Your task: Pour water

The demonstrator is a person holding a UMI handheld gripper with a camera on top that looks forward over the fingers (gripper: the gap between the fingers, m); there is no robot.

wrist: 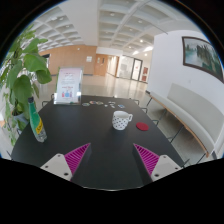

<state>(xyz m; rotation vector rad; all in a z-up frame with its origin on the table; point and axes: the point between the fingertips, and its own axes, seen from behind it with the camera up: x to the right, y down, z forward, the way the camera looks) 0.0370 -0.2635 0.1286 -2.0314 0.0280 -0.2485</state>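
I am looking down the length of a dark desk point(95, 145) in a wide, bright hall with a pale bench along the wall beside it. Nothing on it has been handled as far as I can see, so I judge the pouring has not begun: no vessel is in my grip and nothing is tilted.

A leafy potted plant point(20, 75) stands at one side of the desk, and just in front of it a clear bottle with a green label point(38, 125) stands upright, which I take to be the water source. Behind it a white sign stand point(68, 85) sits at the far edge.

The white patterned mug point(121, 120) stands upright well beyond the fingers, apart from the bottle, with a small red item point(143, 127) just beside it.

My claw point(109, 157) is released, its pink pads spread wide with only bare desk between them. What is left: reach the bottle, grasp it, carry it to the mug, pour.
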